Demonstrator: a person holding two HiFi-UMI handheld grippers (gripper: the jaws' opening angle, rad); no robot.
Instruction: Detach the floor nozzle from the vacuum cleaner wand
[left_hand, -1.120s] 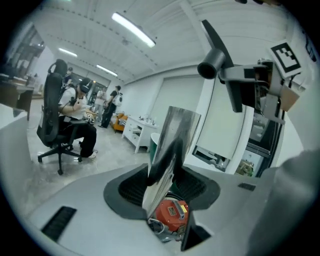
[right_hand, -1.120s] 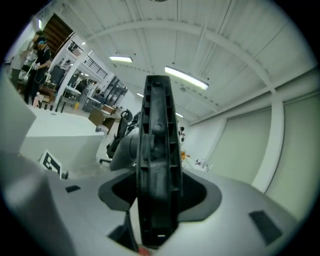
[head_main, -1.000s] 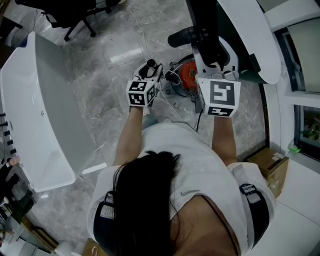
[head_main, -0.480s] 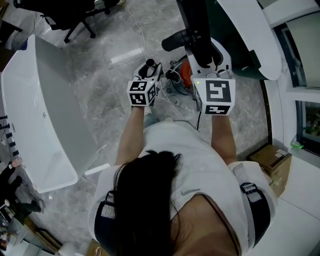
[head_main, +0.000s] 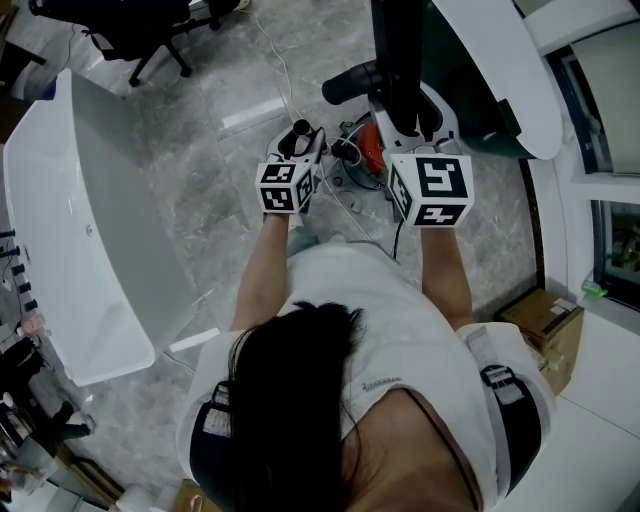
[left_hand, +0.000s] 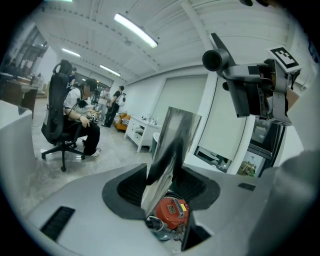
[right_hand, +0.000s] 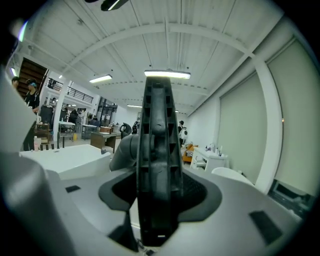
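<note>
Nearest the person, the left gripper (left_hand: 162, 190) is clamped on the silver wand (left_hand: 172, 135), which rises steeply between its pads. To its right, the right gripper (right_hand: 157, 195) is clamped on a black ribbed part stood on edge, judged to be the floor nozzle (right_hand: 156, 125), with a grey neck (right_hand: 122, 150) branching to the left. In the head view the neck's open end stands apart from the top of the wand, so the joint looks already parted. Beyond and below the jaws, an orange-red round device (left_hand: 172, 212) with loose cables (head_main: 345, 200) lies on the floor (head_main: 200, 150).

Hazards, as judged: the nozzle is long and gripped across a thin edge, so it could pivot or slip in the pads. It would then drop onto the device and cables. The wand is smooth and polished and may slide through the pads if it is tilted further. Either piece, lowered carelessly, could snag a cable.

Containers: a cardboard box (head_main: 540, 318) stands on the floor near right; its contents do not show. The white worktop (head_main: 70, 200) at left carries nothing that can be made out.
</note>
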